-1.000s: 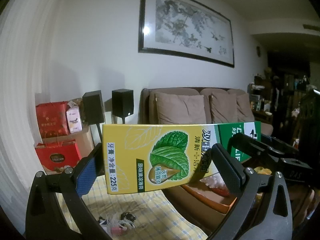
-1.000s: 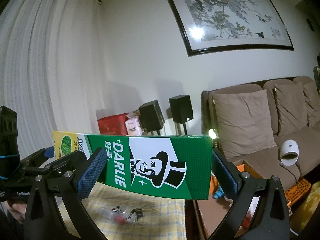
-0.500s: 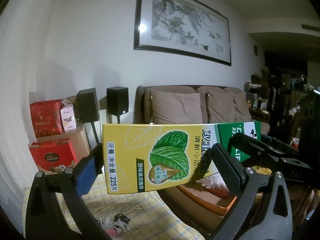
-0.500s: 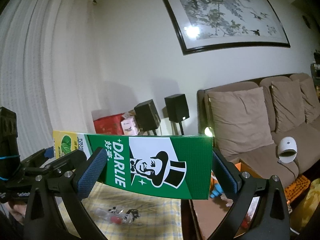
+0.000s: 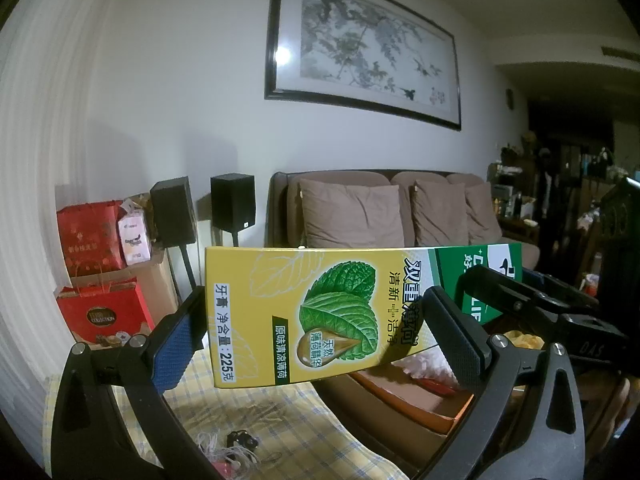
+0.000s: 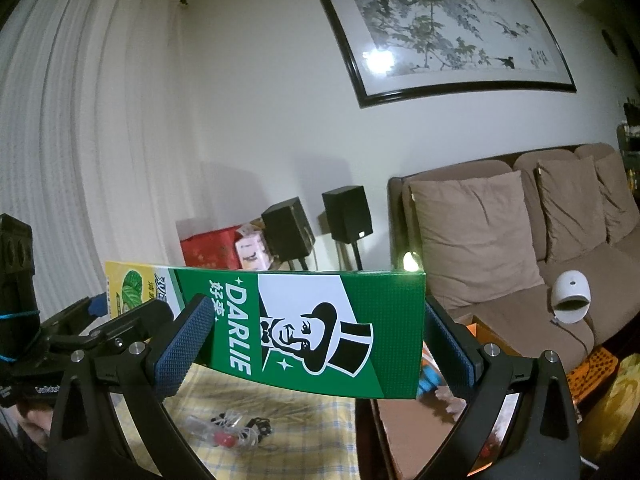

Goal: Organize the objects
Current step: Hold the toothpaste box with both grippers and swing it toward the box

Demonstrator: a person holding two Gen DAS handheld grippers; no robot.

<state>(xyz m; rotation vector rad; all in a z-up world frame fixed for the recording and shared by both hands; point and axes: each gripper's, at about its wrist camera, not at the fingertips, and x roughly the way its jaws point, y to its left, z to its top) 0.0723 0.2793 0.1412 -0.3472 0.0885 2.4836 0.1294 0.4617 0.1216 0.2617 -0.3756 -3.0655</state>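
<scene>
Left wrist view: the left tool (image 5: 316, 330) grips the yellow end of a long toothpaste box (image 5: 320, 312), its fingers closed to the box's width, blue pad (image 5: 176, 344) against the box's end edge. The box is held level in the air above a counter with a yellow checked cloth (image 5: 288, 436), where a tangle of small items (image 5: 236, 446) lies. The right tool (image 5: 520, 300) reaches onto the box's green end from the right. Behind stand a brown sofa (image 5: 400, 208) and two black speakers (image 5: 232, 204)

Right wrist view: the right tool (image 6: 320, 340) clamps the green "DARLIE" end of the same box (image 6: 304, 320), fingers pressed on either side. The left tool (image 6: 104, 312) holds the yellow end at left
</scene>
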